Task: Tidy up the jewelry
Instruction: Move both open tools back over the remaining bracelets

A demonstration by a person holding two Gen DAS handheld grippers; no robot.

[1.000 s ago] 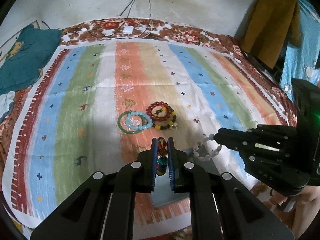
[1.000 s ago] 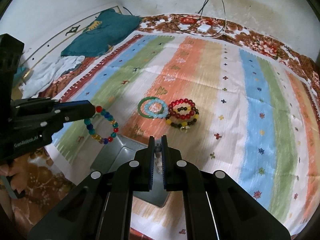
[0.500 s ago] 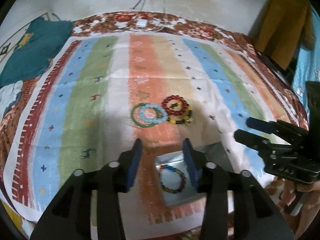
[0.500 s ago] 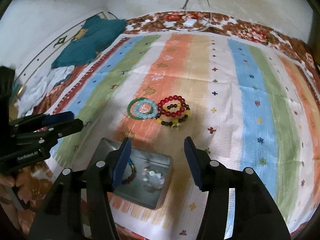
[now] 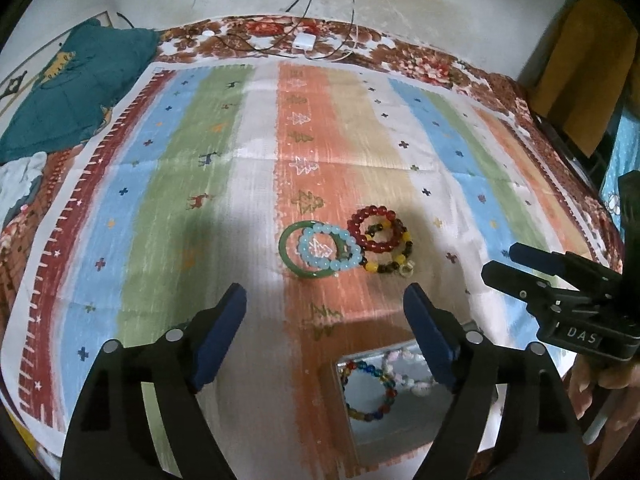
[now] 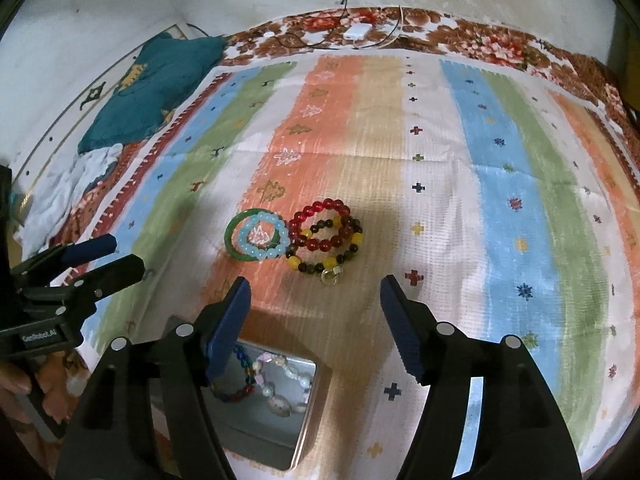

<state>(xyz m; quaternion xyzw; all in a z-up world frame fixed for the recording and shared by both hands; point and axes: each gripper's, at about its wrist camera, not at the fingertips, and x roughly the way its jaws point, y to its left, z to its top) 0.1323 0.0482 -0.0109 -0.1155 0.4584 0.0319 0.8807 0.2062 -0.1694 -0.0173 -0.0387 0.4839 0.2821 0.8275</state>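
Note:
A metal tin (image 5: 404, 432) (image 6: 276, 432) sits on the striped cloth near its front edge. In it lie a multicoloured bead bracelet (image 5: 370, 388) (image 6: 240, 376) and a pale white-pink bead bracelet (image 5: 404, 372) (image 6: 280, 380). Further back lie a green bangle (image 5: 289, 258) (image 6: 231, 240), a light blue bead bracelet (image 5: 328, 250) (image 6: 262, 236), a red bead bracelet (image 5: 374, 228) (image 6: 322, 226) and a yellow-and-dark bead bracelet (image 5: 394, 266) (image 6: 320, 266). My left gripper (image 5: 325, 334) is open and empty above the tin. My right gripper (image 6: 316, 324) is open and empty.
The striped cloth (image 5: 224, 168) covers a floral bedspread (image 5: 420, 64). A teal cushion (image 5: 68, 92) and white cloth (image 5: 18, 184) lie at the far left. A white charger with cables (image 5: 303, 43) lies by the back wall. Yellow fabric (image 5: 580, 60) hangs at right.
A second ago both grippers were shut on bracelets, left on the multicoloured one, right on the pale one. Both opened, the bracelets now lie in the tin, and the jaws are wider apart.

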